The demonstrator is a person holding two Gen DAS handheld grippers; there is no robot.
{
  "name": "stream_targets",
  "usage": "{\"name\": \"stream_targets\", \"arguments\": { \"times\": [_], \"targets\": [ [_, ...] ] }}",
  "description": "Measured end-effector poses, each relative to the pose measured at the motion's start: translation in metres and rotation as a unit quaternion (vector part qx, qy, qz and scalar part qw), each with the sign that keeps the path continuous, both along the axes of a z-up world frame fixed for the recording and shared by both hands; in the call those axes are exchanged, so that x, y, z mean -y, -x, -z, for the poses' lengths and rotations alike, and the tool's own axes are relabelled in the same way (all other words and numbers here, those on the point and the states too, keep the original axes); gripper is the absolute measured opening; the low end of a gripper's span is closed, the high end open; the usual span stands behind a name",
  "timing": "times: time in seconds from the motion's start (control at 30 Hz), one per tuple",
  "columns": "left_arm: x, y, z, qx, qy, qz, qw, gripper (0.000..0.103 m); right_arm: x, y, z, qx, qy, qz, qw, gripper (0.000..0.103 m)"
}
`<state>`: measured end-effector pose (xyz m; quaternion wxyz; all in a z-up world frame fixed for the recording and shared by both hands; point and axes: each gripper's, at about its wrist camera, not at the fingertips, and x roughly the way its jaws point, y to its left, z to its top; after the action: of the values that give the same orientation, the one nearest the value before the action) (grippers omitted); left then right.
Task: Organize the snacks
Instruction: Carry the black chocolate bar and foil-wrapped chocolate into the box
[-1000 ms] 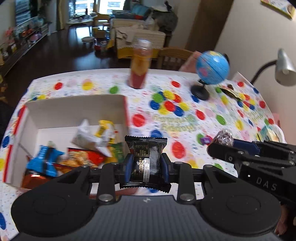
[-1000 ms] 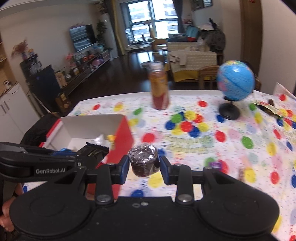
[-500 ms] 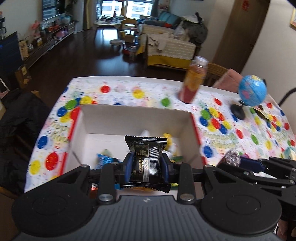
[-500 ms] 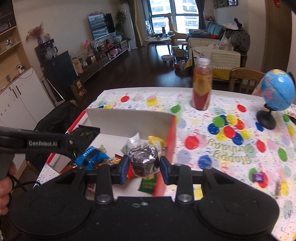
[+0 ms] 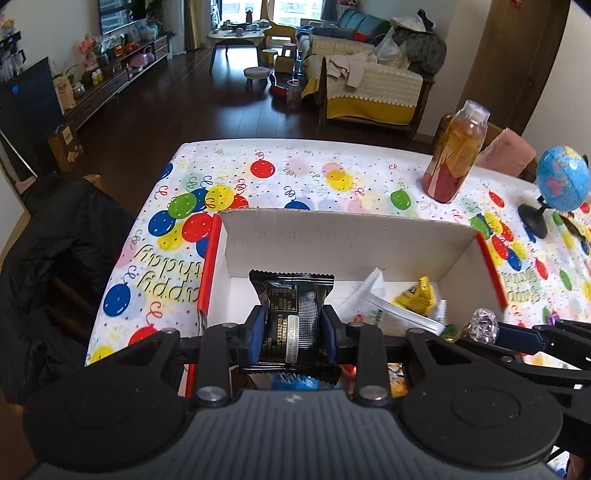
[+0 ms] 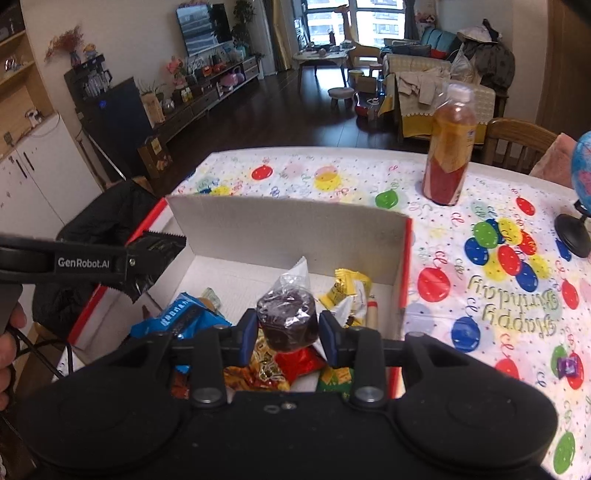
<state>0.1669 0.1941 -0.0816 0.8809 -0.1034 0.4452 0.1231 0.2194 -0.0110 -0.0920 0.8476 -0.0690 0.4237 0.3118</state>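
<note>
This is a lived-in home, an open dining and living room. A table under a balloon-print birthday tablecloth [image 5: 295, 173] fills the foreground; at 12 o'clock a sofa [image 5: 369, 88] heaped with clothes, at 11 o'clock a television [image 6: 203, 26] above a low console crowded with toys, dark wood flooring between.

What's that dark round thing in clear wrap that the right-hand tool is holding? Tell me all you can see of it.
The cake is a small, dark brown, round piece, like a chocolate cake, sealed in a clear, shiny plastic wrapper gathered to a crinkled tip at the top. It sits upright, pinched on both sides between the blue fingers of the right gripper. It hangs above the open white box, over the snack packets already inside. In the left view it shows only as a glinting wrapped lump.
</note>
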Motion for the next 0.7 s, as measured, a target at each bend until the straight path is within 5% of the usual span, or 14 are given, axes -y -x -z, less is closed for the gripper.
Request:
{"name": "stream_targets", "arguments": {
  "times": [0.57, 0.7],
  "targets": [
    [0.007, -0.032, 0.036, -0.061, 0.003, 0.024, 0.9978, 0.032, -0.011, -0.01, 0.03, -0.033, 0.027, -0.002, 0.999, 0.038],
    [0.006, -0.031, 0.035, -0.067, 0.014, 0.016, 0.9975, 0.041, -0.007, -0.009, 0.029, -0.038, 0.024, 0.002, 0.999, 0.043]
  ]
}}
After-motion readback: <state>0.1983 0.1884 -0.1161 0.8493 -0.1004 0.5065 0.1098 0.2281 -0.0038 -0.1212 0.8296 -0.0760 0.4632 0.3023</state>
